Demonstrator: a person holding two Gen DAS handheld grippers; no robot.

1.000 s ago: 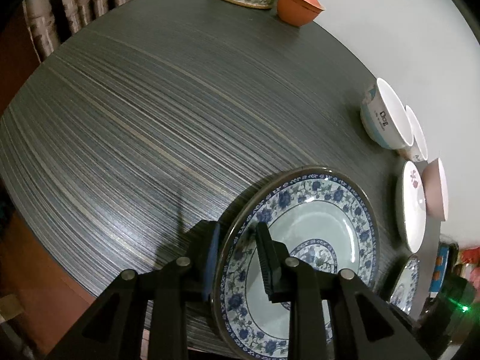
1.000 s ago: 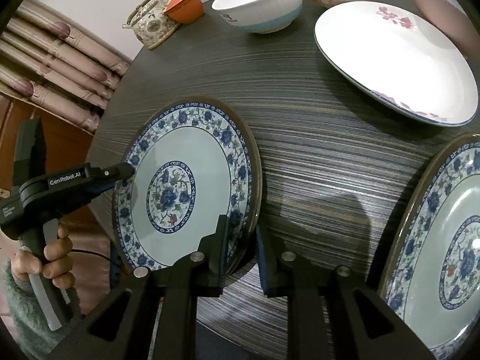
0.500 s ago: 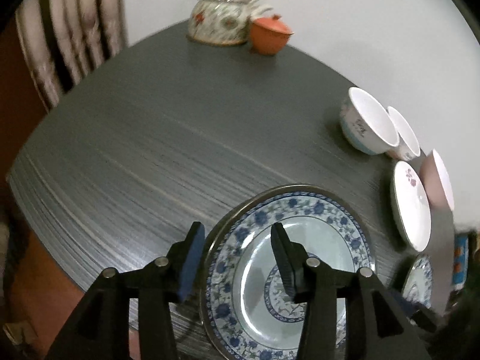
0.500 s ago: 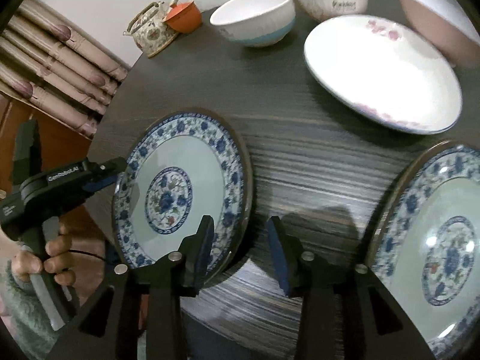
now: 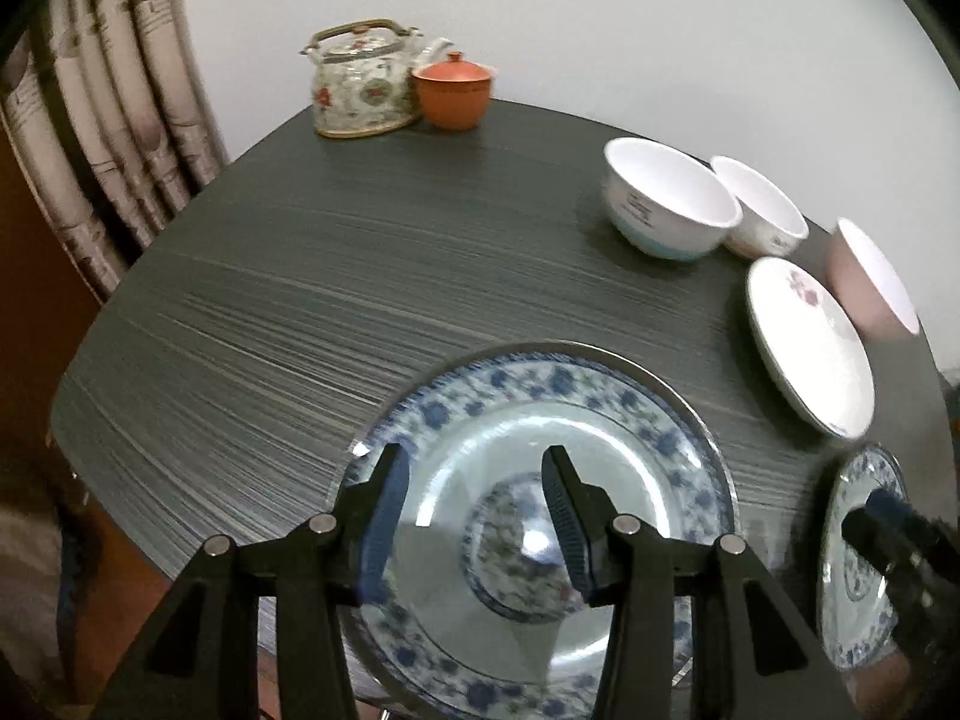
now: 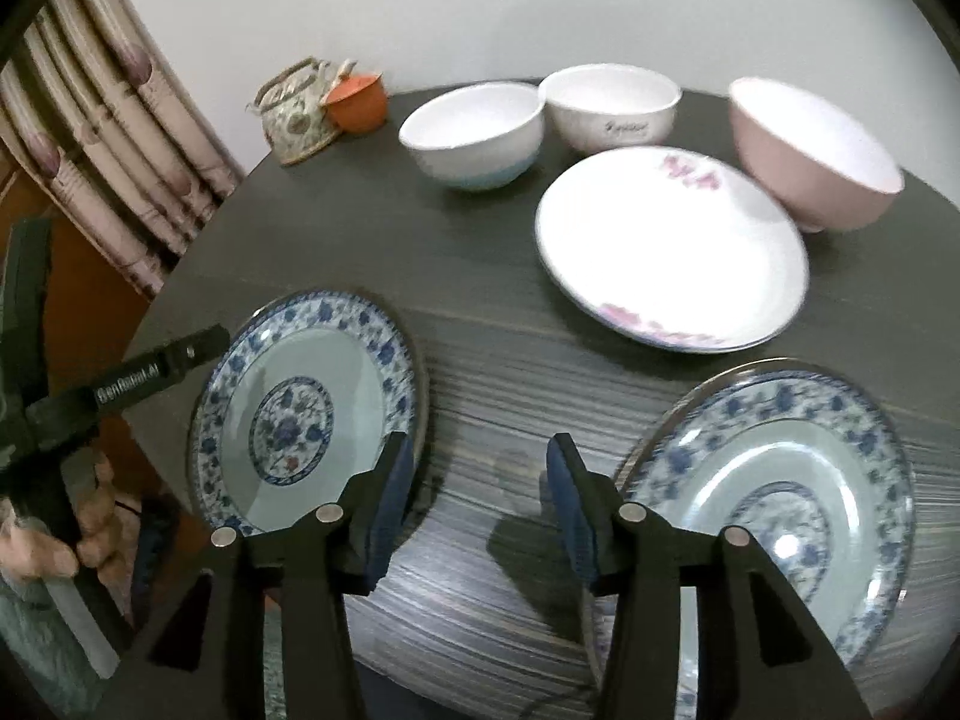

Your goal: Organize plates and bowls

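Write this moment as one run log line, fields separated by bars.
left gripper: open, over left blue plate | right gripper: open, holding nothing | plates unstacked

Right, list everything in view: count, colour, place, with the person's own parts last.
Blue-and-white floral plates: two, near table edge, left and right.
White plate with pink flowers: one, behind them.
White bowls: two, far side, second beside it.
Pink bowl: one, far right.
Floral ceramic teapot: one, far corner.
Orange lidded cup: one, beside teapot.
Dark striped table: one.
Patterned curtain: left.
Left tongs: open.
Right tongs: open.
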